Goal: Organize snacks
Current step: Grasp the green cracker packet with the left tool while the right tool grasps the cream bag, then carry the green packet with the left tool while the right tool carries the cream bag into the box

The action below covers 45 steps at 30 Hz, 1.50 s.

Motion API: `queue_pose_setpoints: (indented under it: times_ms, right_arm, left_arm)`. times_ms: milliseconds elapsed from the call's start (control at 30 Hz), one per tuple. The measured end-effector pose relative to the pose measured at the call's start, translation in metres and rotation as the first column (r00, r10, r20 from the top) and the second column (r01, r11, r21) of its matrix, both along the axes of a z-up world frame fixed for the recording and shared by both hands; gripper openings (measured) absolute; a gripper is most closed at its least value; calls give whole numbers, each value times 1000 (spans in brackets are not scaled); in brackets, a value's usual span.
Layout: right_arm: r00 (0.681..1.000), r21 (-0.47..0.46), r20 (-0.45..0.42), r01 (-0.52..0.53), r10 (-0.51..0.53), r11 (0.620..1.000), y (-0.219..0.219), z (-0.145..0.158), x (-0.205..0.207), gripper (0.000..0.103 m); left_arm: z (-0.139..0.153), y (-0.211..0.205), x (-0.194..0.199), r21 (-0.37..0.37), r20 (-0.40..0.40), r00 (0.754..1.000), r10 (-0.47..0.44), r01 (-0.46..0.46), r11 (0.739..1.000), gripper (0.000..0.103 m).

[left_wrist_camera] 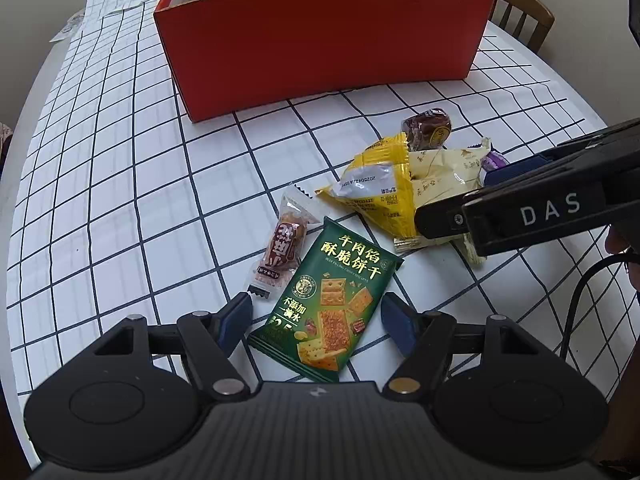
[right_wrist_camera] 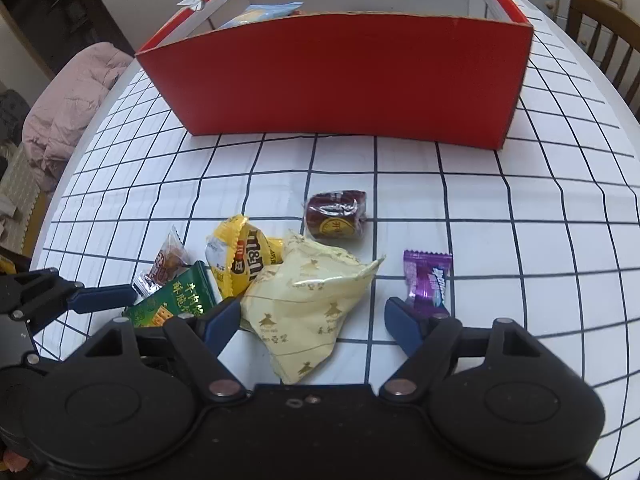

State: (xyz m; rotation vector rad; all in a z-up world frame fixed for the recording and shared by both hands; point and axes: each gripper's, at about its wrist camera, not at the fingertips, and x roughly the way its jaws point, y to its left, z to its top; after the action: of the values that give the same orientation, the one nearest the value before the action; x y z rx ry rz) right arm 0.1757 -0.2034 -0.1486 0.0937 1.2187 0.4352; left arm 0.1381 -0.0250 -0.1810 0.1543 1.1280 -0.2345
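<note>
Green cracker packet (left_wrist_camera: 328, 312) lies between the wide-open, empty left gripper (left_wrist_camera: 316, 320), cream bag (right_wrist_camera: 308, 304) between the equally open right gripper (right_wrist_camera: 312, 320), so closing could snag overlapping neighbours short of the red box (left_wrist_camera: 320, 40).

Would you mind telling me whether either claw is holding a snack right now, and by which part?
Nothing is held. The left claw is open around the green biscuit packet; the right claw is open around the cream packet.

Even, bright daylight — soft shadows beneath the red box (right_wrist_camera: 340, 80); glare on the foil wrappers (left_wrist_camera: 364, 180). Strong fisheye bending at frame edges; centre sharp, corners vignetted.
</note>
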Motion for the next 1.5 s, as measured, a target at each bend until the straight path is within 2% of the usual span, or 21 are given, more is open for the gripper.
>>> queue_pose_setpoints:
  times_ms: [200, 367, 633, 833, 1233, 1500]
  right_arm:
    - [1000, 23, 8, -26, 25, 999, 3, 1, -2, 60]
    - [999, 17, 25, -30, 30, 999, 1, 3, -8, 52]
    - [999, 15, 34, -11, 10, 1000, -11, 7, -20, 40]
    - [1000, 37, 18, 14, -15, 999, -23, 14, -31, 38]
    - [998, 78, 48, 22, -26, 997, -36, 43, -60, 37]
    - [995, 78, 100, 16, -24, 997, -41, 70, -63, 37]
  left_arm:
    - [3, -1, 0, 2, -4, 1000, 14, -14, 1000, 57]
    - [5, 0, -1, -12, -17, 999, 47, -48, 999, 46]
    - [10, 15, -3, -105, -63, 987, 145, -151, 983, 42]
    - [17, 21, -8, -130, -74, 982, 175, -183, 974, 42]
    - [40, 26, -27, -172, -84, 974, 212, -223, 959, 42]
    - [68, 25, -31, -175, -31, 973, 228, -230, 957, 41]
